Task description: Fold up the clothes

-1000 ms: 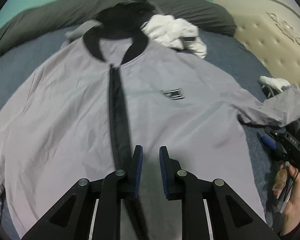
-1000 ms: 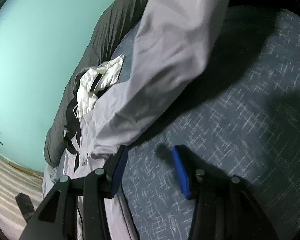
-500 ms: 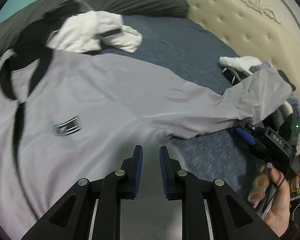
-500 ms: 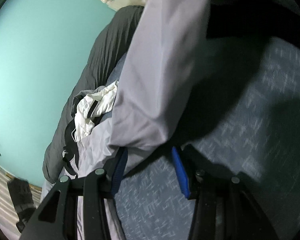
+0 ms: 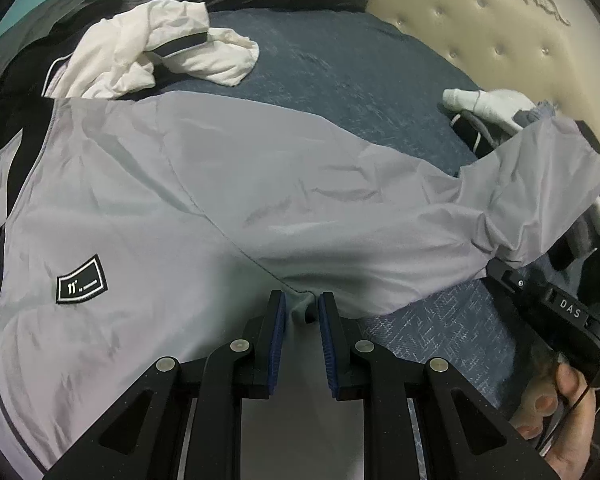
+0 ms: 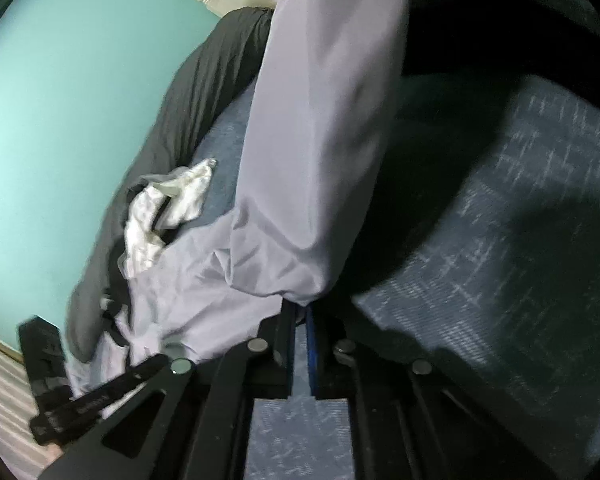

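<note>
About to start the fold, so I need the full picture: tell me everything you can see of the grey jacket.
The grey jacket is thin, smooth, slightly crinkled fabric lying face up and spread on the blue bedspread. It has a black collar and front band and a small black chest patch. One sleeve, with a dark cuff, stretches out over clutter by the headboard. The right gripper has just closed, pinching a sleeve fold; the left gripper hangs at the underarm seam. A crumpled white garment lies at its shoulder.

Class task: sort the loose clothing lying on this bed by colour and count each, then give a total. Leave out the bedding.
Grey: 1, the jacket
White: 2, the crumpled garment and the white piece near the headboard
Black: 1, the dark garment by the jacket's collar
Total: 4
</note>
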